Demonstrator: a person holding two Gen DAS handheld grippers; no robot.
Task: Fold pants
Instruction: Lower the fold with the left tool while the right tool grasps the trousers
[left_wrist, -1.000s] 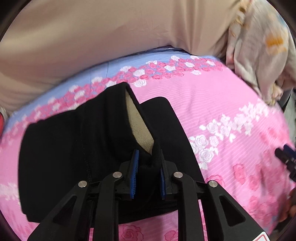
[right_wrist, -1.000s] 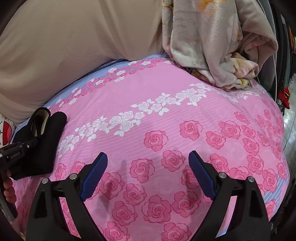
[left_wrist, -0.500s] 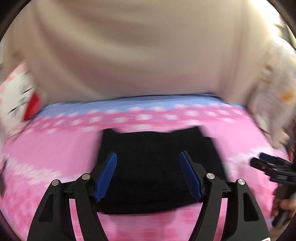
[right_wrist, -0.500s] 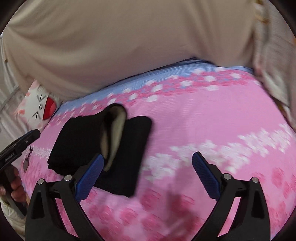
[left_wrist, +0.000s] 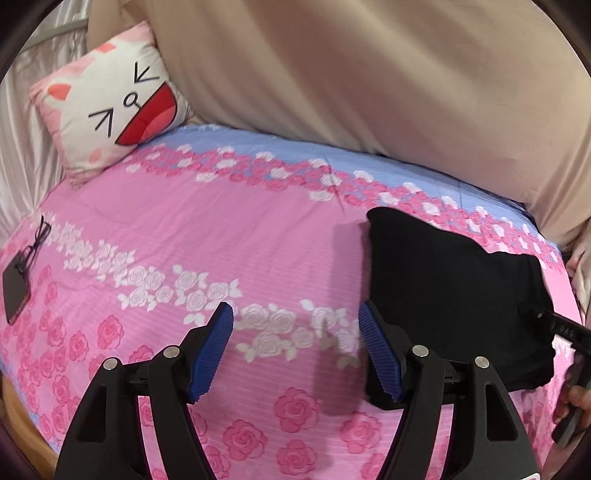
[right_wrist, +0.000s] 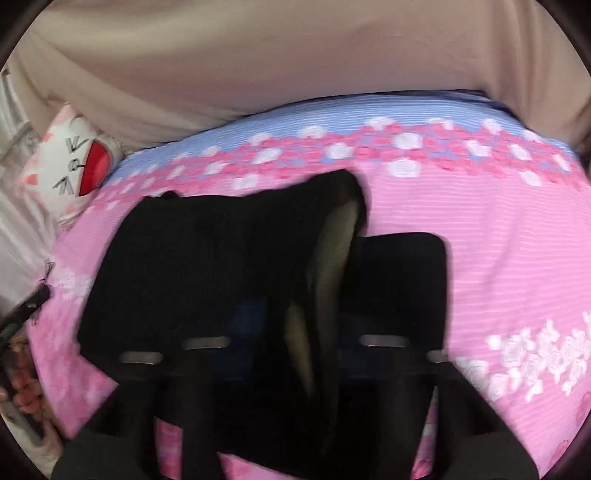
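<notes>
The black pants (left_wrist: 450, 295) lie folded on the pink rose bedspread (left_wrist: 221, 240), to the right of my left gripper (left_wrist: 295, 347). That gripper is open over bare bedspread with nothing between its blue pads (left_wrist: 212, 350). Part of the right gripper's black frame (left_wrist: 565, 330) reaches the pants' right edge. The right wrist view is blurred. There my right gripper (right_wrist: 295, 332) sits over the pants (right_wrist: 184, 258), its jaws closing on a raised fold that shows beige lining (right_wrist: 332, 258).
A cat-face pillow (left_wrist: 110, 99) leans at the bed's far left corner. A big beige cushion (left_wrist: 369, 74) runs along the far side. A dark phone (left_wrist: 16, 284) and glasses (left_wrist: 37, 240) lie at the left edge. A hand (right_wrist: 26, 391) shows at lower left.
My left gripper let go of the pants' fold, opened and swung left over bare bedspread. My right gripper travelled from the rose pattern onto the pants and narrowed around the fold.
</notes>
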